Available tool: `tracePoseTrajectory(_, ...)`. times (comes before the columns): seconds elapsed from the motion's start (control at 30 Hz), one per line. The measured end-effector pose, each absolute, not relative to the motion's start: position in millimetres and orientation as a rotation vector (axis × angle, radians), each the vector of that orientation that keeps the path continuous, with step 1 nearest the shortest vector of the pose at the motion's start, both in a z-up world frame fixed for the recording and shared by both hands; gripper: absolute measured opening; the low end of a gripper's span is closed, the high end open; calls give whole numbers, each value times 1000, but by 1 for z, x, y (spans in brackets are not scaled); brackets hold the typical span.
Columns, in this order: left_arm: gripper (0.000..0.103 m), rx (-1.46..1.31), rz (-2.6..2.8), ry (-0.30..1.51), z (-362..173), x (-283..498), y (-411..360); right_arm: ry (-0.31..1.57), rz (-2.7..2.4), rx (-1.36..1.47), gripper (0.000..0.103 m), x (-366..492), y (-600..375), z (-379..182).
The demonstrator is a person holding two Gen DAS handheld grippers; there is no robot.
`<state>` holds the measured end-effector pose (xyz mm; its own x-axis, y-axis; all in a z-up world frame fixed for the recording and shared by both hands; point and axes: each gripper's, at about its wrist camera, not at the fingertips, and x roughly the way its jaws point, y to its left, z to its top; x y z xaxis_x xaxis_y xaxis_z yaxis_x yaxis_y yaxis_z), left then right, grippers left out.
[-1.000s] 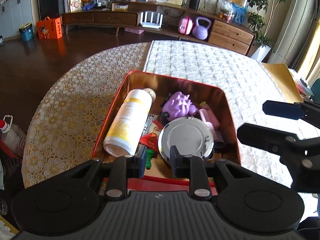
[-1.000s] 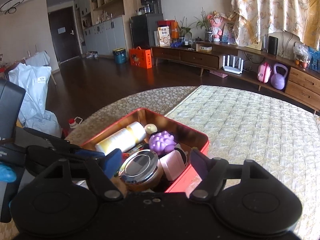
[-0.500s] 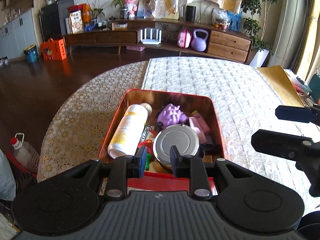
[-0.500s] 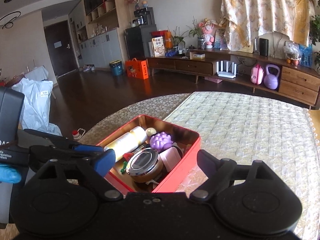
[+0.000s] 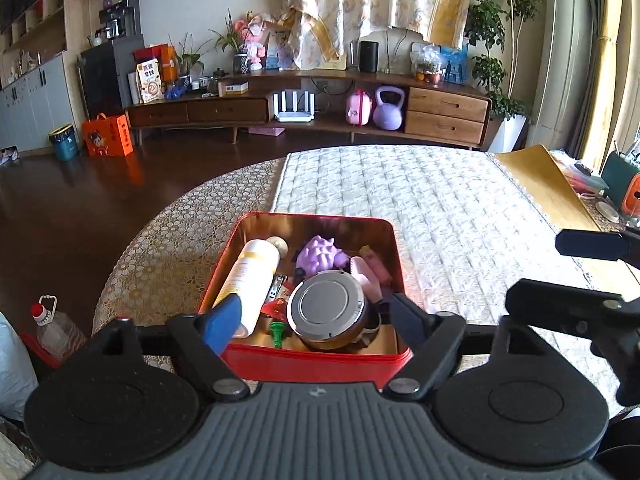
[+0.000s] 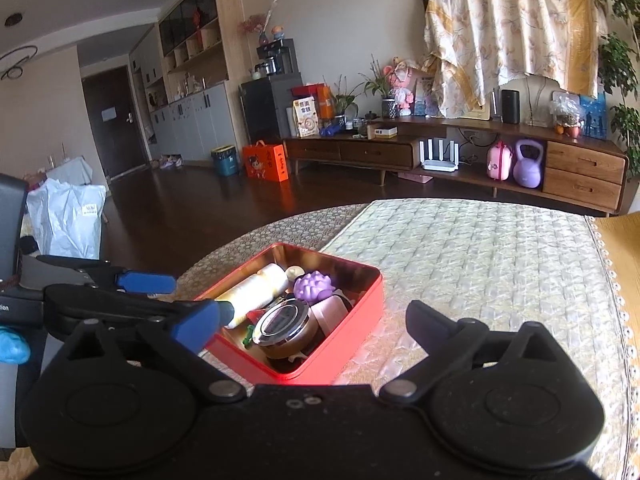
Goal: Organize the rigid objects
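A red tin box (image 5: pixel 316 364) (image 6: pixel 352 332) stands on the table. In it lie a white and yellow bottle (image 5: pixel 250 284) (image 6: pixel 256 292), a purple spiky toy (image 5: pixel 320 256) (image 6: pixel 314 285), a round silver-lidded jar (image 5: pixel 326 308) (image 6: pixel 280 324), a pink item (image 5: pixel 370 270) and a small green piece (image 5: pixel 277 332). My left gripper (image 5: pixel 316 320) is open and empty, above the box's near edge. My right gripper (image 6: pixel 316 328) is open and empty, near the box's front right side.
The table carries a gold lace cloth (image 5: pixel 160 248) and a quilted mat (image 5: pixel 440 216). Its round edge falls off to the left, with a plastic water bottle (image 5: pixel 56 328) on the floor. Small items (image 5: pixel 612 200) lie at the far right. A wooden sideboard (image 5: pixel 320 108) stands behind.
My left gripper has opened from shut. Both grippers have drawn back and up from the box, which now looks smaller and farther.
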<state>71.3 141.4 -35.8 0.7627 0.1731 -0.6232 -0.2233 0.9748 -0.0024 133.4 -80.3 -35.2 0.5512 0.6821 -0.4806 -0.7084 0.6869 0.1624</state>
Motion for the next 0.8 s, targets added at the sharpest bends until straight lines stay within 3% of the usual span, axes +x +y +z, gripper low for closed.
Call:
tracePoseTrajectory(0.4, 89, -81, 172, 650, -30, 62, 120, 534, 782, 11, 103, 126, -105, -36)
tracePoseTrajectory(0.5, 99, -75, 155, 649, -31, 61, 114, 537, 774, 23, 103, 126, -110, -37)
tracePoseTrajectory(0.8, 100, -47, 155, 646, -31, 61, 96, 543, 753, 43, 103, 125, -122, -42)
